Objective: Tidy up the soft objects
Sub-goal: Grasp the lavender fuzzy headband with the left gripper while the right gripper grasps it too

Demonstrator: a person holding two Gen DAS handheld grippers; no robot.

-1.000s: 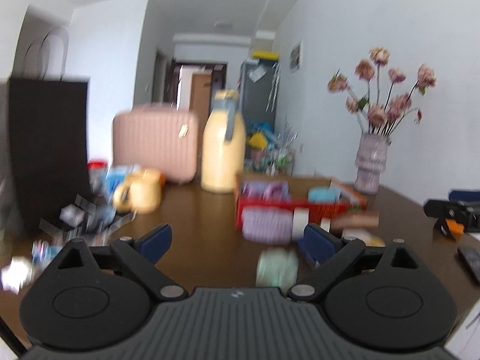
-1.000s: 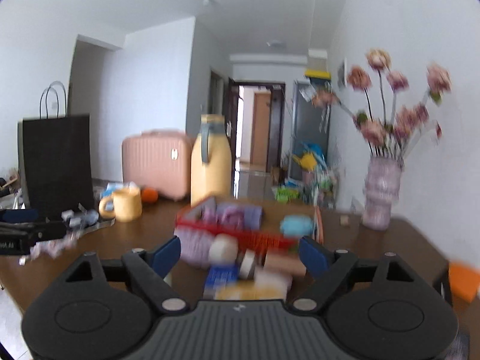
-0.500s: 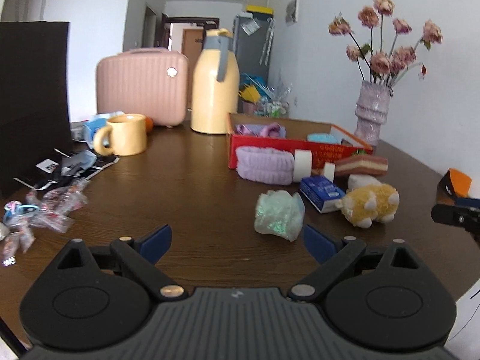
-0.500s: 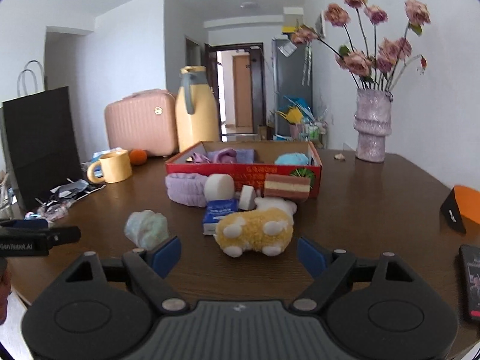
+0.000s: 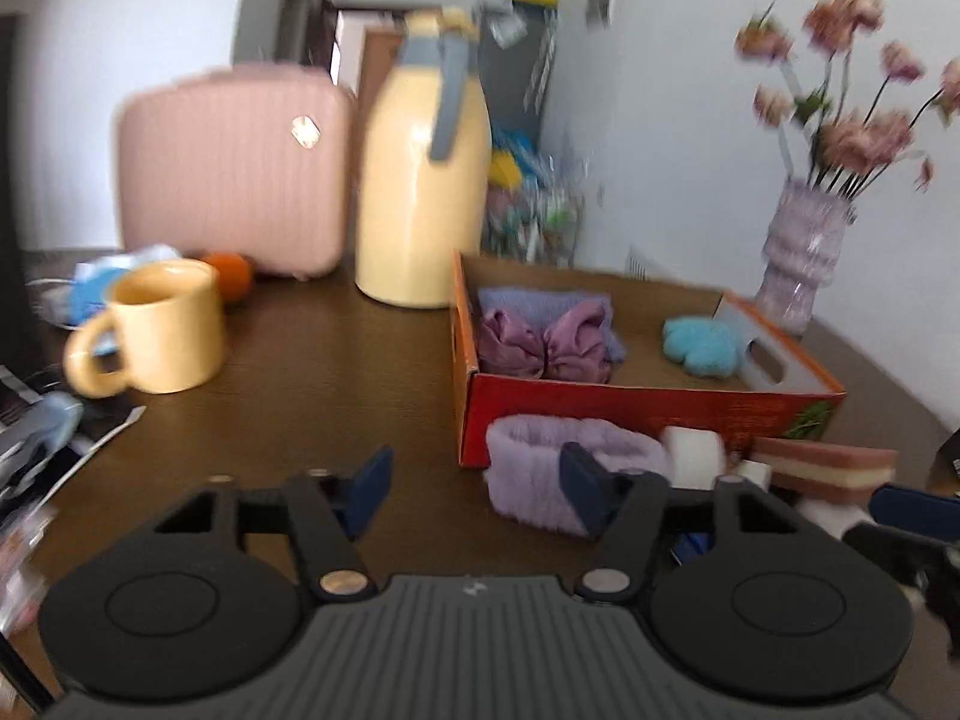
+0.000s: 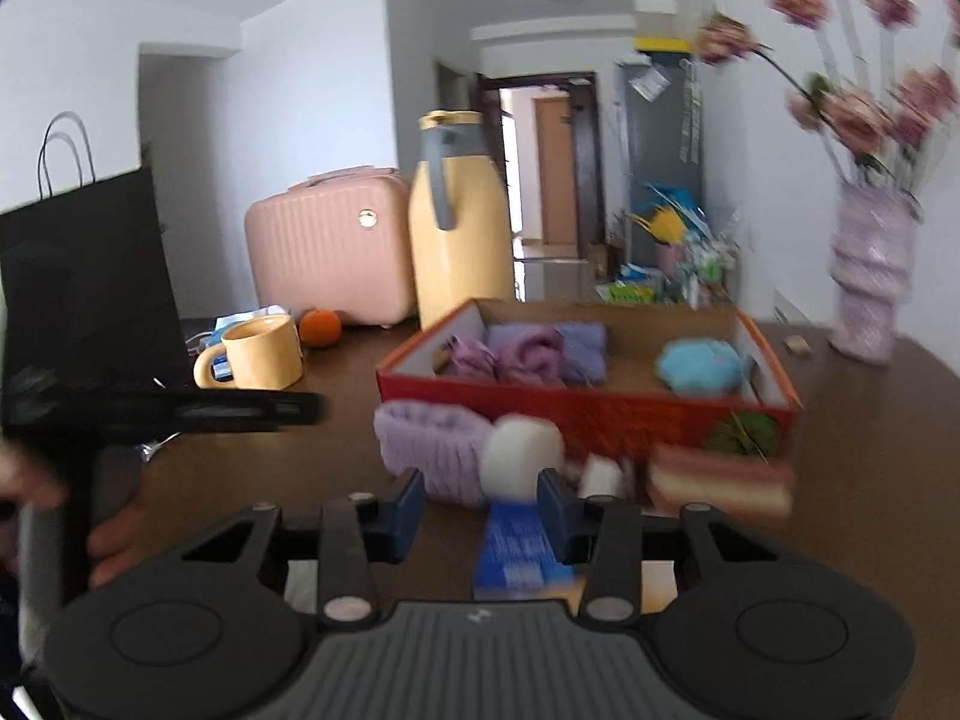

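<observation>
Two grippers hover low over the brown table [image 5: 288, 396], both facing the red cardboard box [image 6: 600, 414]. The left gripper [image 5: 474, 489] has just been closing; its jaws stand half apart with nothing between them, only bare tabletop, its right pad in front of the lilac fluffy headband [image 5: 528, 456]. The right gripper [image 6: 480, 507] has also just been closing to a fairly narrow gap; a blue packet [image 6: 519, 546] lies on the table in line with that gap, and whether the pads touch it cannot be told through the blur. Inside the box lie purple cloths [image 6: 528, 351] and a light blue plush [image 6: 699, 366]. Against the box's near wall rest the headband, a white roll [image 6: 519, 459] and a layered pink-and-cream sponge [image 6: 720, 480]. Left of the box stand a yellow mug [image 6: 261, 354], an orange [image 6: 320, 327], a cream thermos jug [image 6: 459, 228] and a pink case [image 6: 333, 246]; right of it, a vase of flowers [image 6: 870, 282].
</observation>
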